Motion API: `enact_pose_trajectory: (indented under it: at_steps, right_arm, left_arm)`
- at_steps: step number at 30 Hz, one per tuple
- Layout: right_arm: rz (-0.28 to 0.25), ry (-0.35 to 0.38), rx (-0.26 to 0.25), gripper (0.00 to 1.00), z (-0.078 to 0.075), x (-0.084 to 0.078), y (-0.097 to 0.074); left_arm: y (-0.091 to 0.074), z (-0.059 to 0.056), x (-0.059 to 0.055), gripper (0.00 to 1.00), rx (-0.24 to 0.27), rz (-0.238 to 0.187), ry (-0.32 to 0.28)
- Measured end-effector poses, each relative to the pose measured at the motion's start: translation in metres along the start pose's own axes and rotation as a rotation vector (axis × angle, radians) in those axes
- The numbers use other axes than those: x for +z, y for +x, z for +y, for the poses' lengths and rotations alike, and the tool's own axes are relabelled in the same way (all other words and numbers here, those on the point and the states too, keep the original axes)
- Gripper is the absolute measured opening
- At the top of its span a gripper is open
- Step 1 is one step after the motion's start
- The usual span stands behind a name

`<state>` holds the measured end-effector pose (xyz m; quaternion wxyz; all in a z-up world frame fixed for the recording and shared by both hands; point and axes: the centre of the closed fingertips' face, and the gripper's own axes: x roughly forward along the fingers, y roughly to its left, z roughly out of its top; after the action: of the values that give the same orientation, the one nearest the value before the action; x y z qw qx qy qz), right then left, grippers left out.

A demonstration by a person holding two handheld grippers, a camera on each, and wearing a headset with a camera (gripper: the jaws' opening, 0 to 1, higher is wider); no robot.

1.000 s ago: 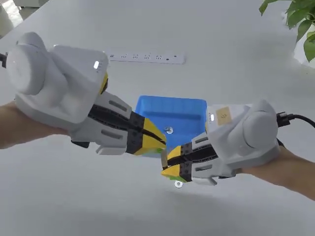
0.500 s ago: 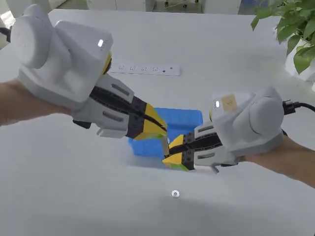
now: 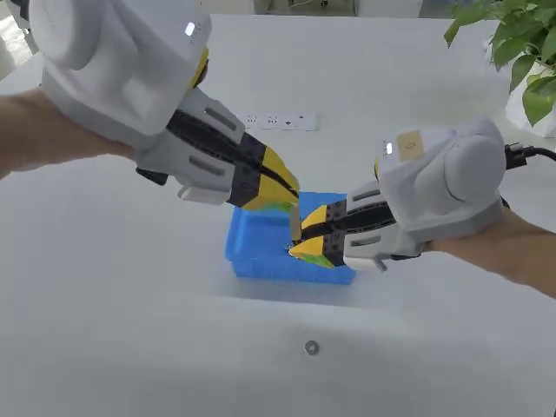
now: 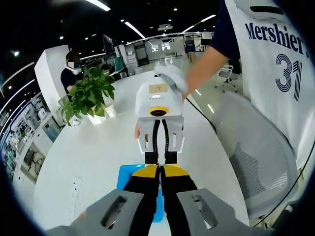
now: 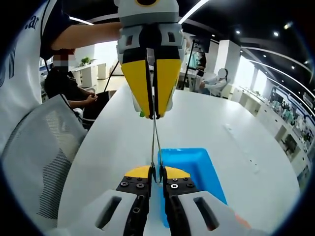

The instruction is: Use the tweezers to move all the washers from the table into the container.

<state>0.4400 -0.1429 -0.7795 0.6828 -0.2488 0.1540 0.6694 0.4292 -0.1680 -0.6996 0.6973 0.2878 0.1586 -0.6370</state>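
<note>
Blue rectangular plastic container is now sitting right under both sets of jaws. A second ago the tips were hanging at its near edge, just above the small silver metal washer. That washer is lying alone on the white surface, on the near side of the container and well apart from it. The head camera has also shifted, so the whole scene is sitting lower in the head view.

Left gripper is reaching in from the upper left, and the right gripper from the right, tip to tip. Thin metal tweezers are running between them. In the right gripper view the tweezers are dropping from the left gripper to the right gripper. Both sets of jaws are pressed together, pinching the tweezers, over the container. Whether the tweezer tips are holding a washer cannot be told.

Both grippers are blocking most of the container's inside in the head view. White power strip is lying beyond the container, and a green leafy plant is standing at the far right.
</note>
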Motion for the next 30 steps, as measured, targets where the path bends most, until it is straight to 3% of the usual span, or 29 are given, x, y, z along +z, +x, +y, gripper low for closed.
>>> enact_pose_trajectory:
  at_steps: [15, 22, 30]
  right_arm:
    - [0.018, 0.032, -0.028, 0.09, -0.032, -0.022, 0.013]
    - [0.037, 0.052, -0.025, 0.09, -0.04, -0.036, 0.027]
    - [0.062, 0.072, -0.008, 0.09, -0.041, -0.053, 0.039]
  left_arm:
    - [0.018, 0.033, -0.023, 0.05, -0.01, -0.005, -0.032]
    - [0.027, 0.047, -0.048, 0.05, -0.013, 0.007, -0.04]
    - [0.038, 0.049, -0.07, 0.05, -0.035, 0.044, -0.054]
